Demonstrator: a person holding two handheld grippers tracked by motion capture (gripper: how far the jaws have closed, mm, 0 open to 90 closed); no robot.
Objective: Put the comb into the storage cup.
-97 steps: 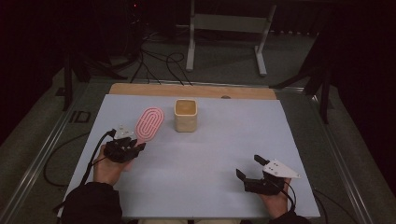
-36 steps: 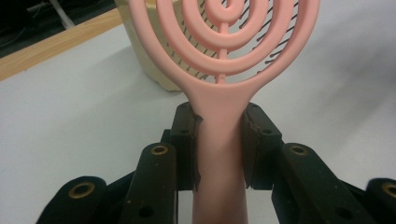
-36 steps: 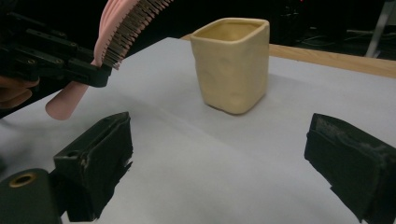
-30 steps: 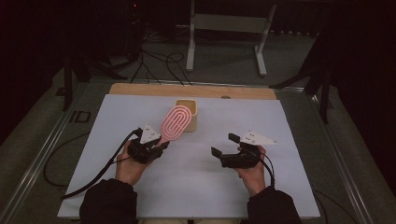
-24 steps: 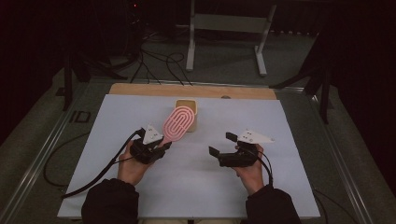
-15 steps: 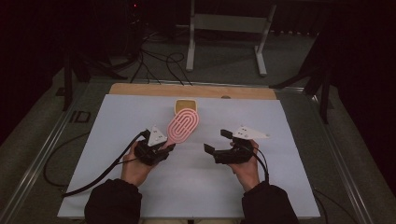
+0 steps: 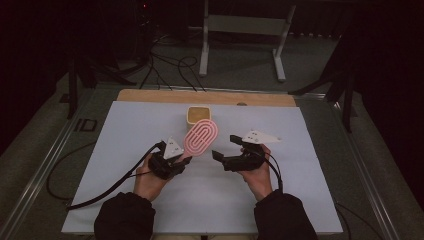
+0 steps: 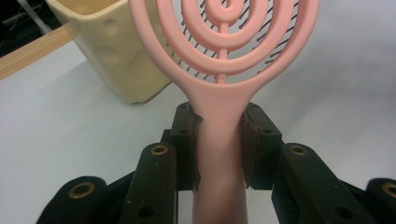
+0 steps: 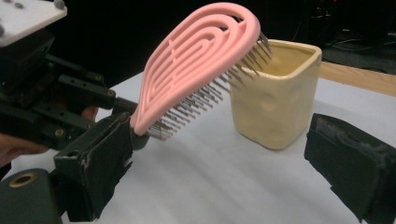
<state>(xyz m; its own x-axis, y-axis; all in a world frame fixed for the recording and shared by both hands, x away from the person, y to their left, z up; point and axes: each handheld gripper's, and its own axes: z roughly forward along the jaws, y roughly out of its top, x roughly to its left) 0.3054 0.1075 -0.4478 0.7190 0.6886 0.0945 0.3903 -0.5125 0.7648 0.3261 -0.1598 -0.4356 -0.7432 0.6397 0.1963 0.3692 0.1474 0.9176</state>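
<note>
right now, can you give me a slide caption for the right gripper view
Pink hairbrush held by its handle in the left gripper, tilted over a yellow cup on the white table.

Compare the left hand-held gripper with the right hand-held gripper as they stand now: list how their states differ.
The left hand-held gripper is shut on the handle of the pink plastic hairbrush with ring-shaped slots; the right hand-held gripper holds nothing. The left one's jaws press the handle from both sides; the right one's stand wide apart. The left one lifts the brush head in front of the cream square ceramic cup; the right one points at the brush from beside it. Both are black with a grey plate on top.
</note>
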